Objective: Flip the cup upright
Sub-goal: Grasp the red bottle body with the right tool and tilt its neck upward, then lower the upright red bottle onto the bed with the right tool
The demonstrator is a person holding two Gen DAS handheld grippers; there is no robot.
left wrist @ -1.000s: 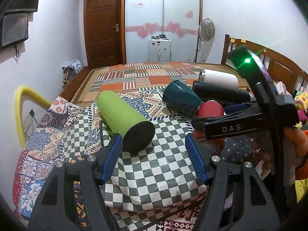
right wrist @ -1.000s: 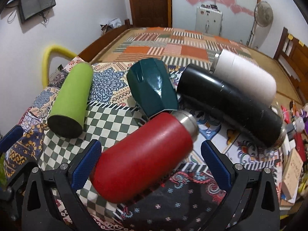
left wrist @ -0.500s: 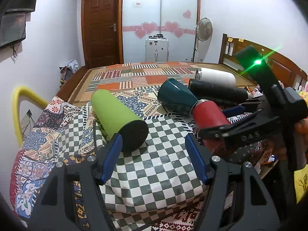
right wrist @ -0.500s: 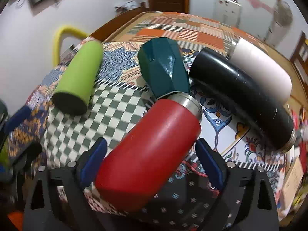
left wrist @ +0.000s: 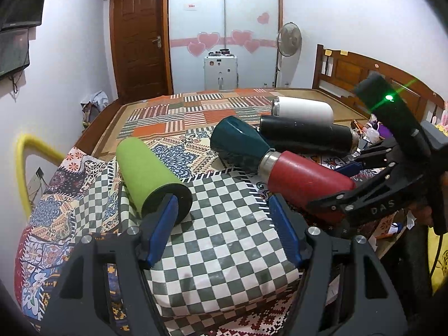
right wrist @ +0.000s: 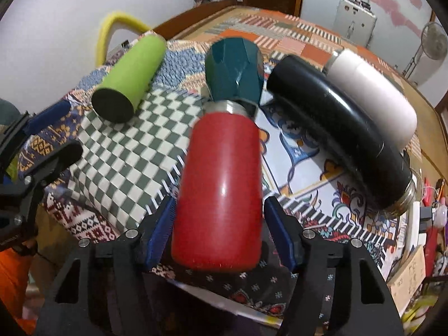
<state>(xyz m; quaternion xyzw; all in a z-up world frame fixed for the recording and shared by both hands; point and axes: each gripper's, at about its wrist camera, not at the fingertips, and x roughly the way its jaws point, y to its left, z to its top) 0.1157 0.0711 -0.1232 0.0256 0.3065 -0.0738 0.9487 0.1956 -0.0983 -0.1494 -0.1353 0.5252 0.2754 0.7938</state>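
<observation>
Since the earlier frame the right gripper (right wrist: 219,232) has closed in around the red cup (right wrist: 221,196), which now sits straight between its fingers instead of slanted. Left wrist view: left gripper (left wrist: 221,231) fingers spread apart, holding nothing, over the checkered cloth (left wrist: 224,229); green cup (left wrist: 151,179) lying on its side just beyond the left finger; red cup lying ahead to the right, teal cup (left wrist: 238,145) at its steel neck. Right wrist view: blue fingers (right wrist: 162,232) flank the red cup's base, contact uncertain; black flask (right wrist: 344,137) and white flask (right wrist: 372,92) lie ahead to the right.
</observation>
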